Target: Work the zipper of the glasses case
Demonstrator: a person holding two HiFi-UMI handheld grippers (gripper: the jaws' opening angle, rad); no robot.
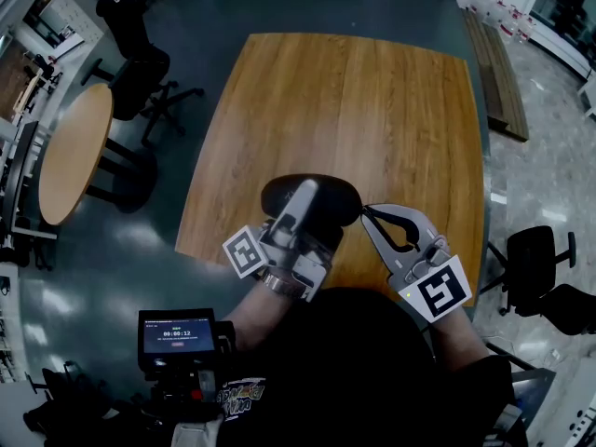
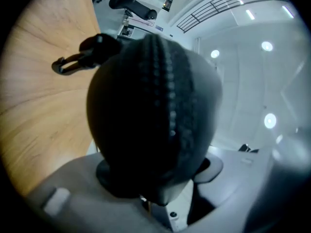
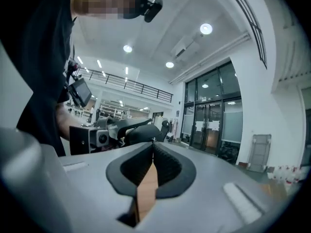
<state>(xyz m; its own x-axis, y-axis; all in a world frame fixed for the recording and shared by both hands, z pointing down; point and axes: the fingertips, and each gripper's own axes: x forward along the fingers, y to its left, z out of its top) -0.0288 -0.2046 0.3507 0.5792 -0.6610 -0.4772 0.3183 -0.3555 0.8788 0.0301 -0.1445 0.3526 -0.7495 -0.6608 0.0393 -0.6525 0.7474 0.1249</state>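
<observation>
Glasses case (image 1: pixel 340 200): black, oval, hard-shelled. We find it lifted just over the near edge of the square wooden table (image 1: pixel 345 101), roughly at the middle of that edge.

Left gripper (image 1: pixel 305 196): its jaws are clamped across the case's body, one grey finger lying over the top of the shell. In the left gripper view the case fills the space between both pads and they press on it.

Zipper (image 2: pixel 163 72): we see its teeth as a ridged line running over the dark shell. Along the stretch in view the two halves sit together. We see nothing of the case's inside, so we cannot tell what it contains.

Right gripper (image 1: pixel 366 212): at the same near edge of the table, toward its right corner. The jaws are closed, ribbed pads meeting at the tips, and the tips touch the right end of the case. We cannot make out whether a zipper pull is pinched there.

Rest of the table top is bare wood. Off the table's left side stands a round wooden table (image 1: pixel 74 152), with a black office chair (image 1: pixel 140 63) beyond the far left corner. A small screen (image 1: pixel 177 331) sits below the near left corner.
</observation>
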